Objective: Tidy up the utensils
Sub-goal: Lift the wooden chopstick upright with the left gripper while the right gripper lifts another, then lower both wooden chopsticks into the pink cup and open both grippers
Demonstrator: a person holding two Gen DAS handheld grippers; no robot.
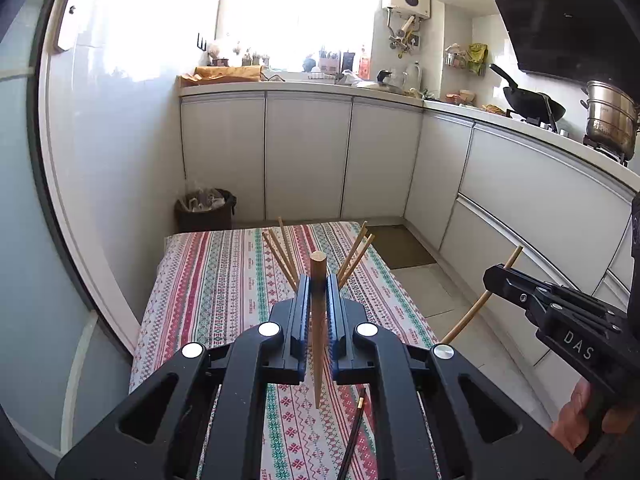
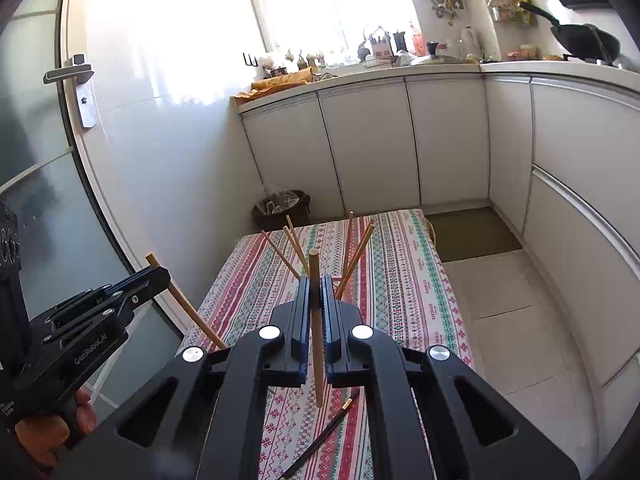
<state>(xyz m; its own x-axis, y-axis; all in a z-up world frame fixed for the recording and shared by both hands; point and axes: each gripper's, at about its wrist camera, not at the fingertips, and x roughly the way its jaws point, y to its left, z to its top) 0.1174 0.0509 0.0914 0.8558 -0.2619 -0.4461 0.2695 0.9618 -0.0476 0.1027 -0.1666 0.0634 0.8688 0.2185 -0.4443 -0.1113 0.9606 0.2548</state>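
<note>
My left gripper [image 1: 319,282] is shut on a wooden chopstick [image 1: 319,340] that stands nearly upright between the pads, above the striped tablecloth [image 1: 224,280]. Out to the right, my right gripper [image 1: 496,274] is shut on another wooden chopstick [image 1: 476,306]. In the right wrist view the right gripper [image 2: 316,280] clamps its chopstick [image 2: 317,360], and the left gripper [image 2: 160,274] holds its own chopstick [image 2: 192,312] at the left. Several wooden chopsticks [image 1: 280,256] [image 2: 360,248] fan upward behind the fingers, their base hidden. A black chopstick [image 1: 356,428] [image 2: 328,432] lies on the cloth.
The table [image 2: 416,280] stands in a narrow kitchen, with white cabinets [image 1: 308,152] behind and to the right. A dark bin [image 1: 204,210] sits on the floor past the table's far left corner. A mat [image 2: 472,232] and tiled floor lie to the right.
</note>
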